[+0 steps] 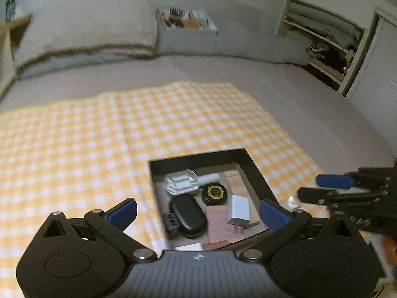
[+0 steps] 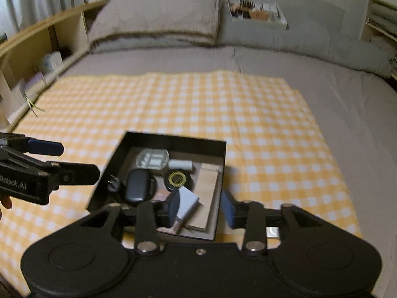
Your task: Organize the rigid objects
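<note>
Black box, between left claw fingers

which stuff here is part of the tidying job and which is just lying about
Part of the job:
- black box
- white charger
- black case
- round black tin
- clear plastic bottle
- wooden block
- left gripper and right gripper, both open and empty

Just lying about:
- checked cloth
- pillow
- tray of small items
- headboard shelf

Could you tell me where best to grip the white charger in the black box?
Probably from above, across the white charger's flat side faces: it lies propped atop other items in the black box, body exposed, prongs pointing toward the camera.
</note>
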`<move>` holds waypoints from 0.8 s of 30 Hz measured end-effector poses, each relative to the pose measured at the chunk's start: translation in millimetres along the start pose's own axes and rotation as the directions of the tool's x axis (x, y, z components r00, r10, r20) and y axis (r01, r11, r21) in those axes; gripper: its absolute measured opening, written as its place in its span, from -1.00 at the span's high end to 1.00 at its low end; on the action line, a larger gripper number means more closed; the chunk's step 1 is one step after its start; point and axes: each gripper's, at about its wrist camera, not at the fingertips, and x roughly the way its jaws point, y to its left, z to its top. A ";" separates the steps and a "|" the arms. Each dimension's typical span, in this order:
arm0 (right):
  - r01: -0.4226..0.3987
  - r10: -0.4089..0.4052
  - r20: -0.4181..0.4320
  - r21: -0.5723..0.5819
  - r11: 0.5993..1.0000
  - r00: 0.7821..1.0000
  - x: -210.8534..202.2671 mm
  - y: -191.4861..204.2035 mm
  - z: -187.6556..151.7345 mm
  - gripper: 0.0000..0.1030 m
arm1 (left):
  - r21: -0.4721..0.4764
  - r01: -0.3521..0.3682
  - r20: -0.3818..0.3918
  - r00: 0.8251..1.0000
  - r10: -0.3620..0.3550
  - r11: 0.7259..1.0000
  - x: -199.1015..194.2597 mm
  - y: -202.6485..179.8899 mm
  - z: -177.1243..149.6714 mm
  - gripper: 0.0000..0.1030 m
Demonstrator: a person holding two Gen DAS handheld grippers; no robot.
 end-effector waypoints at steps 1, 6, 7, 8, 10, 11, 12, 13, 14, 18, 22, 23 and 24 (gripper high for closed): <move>-0.005 0.005 0.017 0.002 1.000 1.000 -8.8 0.6 -0.6 0.13 | 0.007 -0.018 0.014 1.000 0.018 1.000 -8.2 -0.7 -1.8 -1.00; 0.016 -0.013 0.095 -0.028 0.999 0.995 -45.3 9.2 -9.6 -0.24 | 0.025 -0.072 0.088 0.994 0.070 0.997 -52.2 -2.6 -16.6 -1.00; 0.019 -0.015 0.111 -0.036 0.999 0.994 -52.5 10.7 -12.0 -0.34 | 0.021 -0.076 0.098 0.992 0.073 0.997 -60.6 -2.7 -20.8 -1.00; 0.020 -0.015 0.130 -0.039 0.999 0.991 -58.6 11.9 -14.8 -0.43 | 0.016 -0.081 0.104 0.991 0.079 0.997 -66.2 -2.2 -23.8 -1.00; 0.029 -0.022 0.170 -0.038 0.999 0.985 -73.5 14.6 -21.6 -0.54 | 0.008 -0.101 0.113 0.989 0.100 0.995 -79.7 -3.1 -32.0 -1.00; 0.032 -0.024 0.190 -0.039 0.999 0.982 -80.3 16.5 -25.1 -0.58 | 0.002 -0.115 0.123 0.986 0.113 0.993 -86.5 -3.8 -37.7 -1.00; 0.034 -0.025 0.209 -0.040 0.999 0.978 -87.1 18.3 -28.5 -0.61 | -0.003 -0.125 0.134 0.983 0.124 0.992 -92.1 -4.1 -42.0 -1.00; 0.038 -0.028 0.226 -0.038 0.999 0.974 -93.4 19.6 -31.6 -0.67 | -0.009 -0.134 0.147 0.980 0.134 0.991 -96.8 -4.4 -46.6 -1.00; 0.046 -0.036 0.244 -0.034 0.998 0.969 -99.9 20.9 -35.5 -0.72 | -0.012 -0.142 0.163 0.976 0.142 0.990 -102.8 -4.6 -52.6 -1.00; 0.057 -0.049 0.296 -0.018 0.998 0.954 -117.9 25.5 -52.5 -0.89 | -0.013 -0.150 0.194 0.970 0.149 0.989 -115.8 -4.7 -68.9 -1.00; 0.056 -0.051 0.320 -0.008 0.998 0.946 -127.5 30.3 -68.7 -0.98 | -0.018 -0.178 0.209 0.962 0.178 0.984 -123.1 -7.0 -85.5 -1.00; 0.060 -0.057 0.326 0.001 0.998 0.944 -128.6 30.8 -72.2 -0.99 | -0.014 -0.186 0.218 0.958 0.185 0.982 -125.9 -8.5 -90.6 -1.00; 0.061 -0.061 0.334 0.011 0.998 0.941 -129.7 31.2 -76.2 -0.99 | -0.015 -0.190 0.225 0.956 0.188 0.982 -127.4 -9.3 -93.8 -1.00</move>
